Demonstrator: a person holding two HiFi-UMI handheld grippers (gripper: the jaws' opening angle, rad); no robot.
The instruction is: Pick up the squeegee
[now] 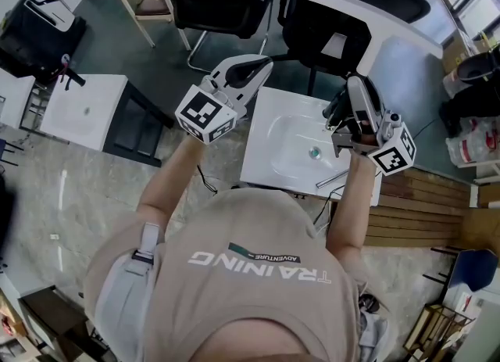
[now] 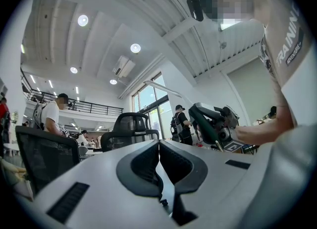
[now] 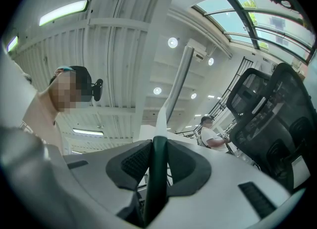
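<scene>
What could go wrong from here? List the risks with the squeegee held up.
1. The right gripper pinches the squeegee only by its slim green handle, tilted upward. It might pivot or slip between the pads and drop onto the white sink beneath.
2. The left gripper is shut and empty, so it probably could not catch or steady the tool quickly.

The squeegee (image 3: 154,176) runs out of the right gripper view's bottom edge.

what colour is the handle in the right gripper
Dark green handle, best seen in the right gripper view.
</scene>
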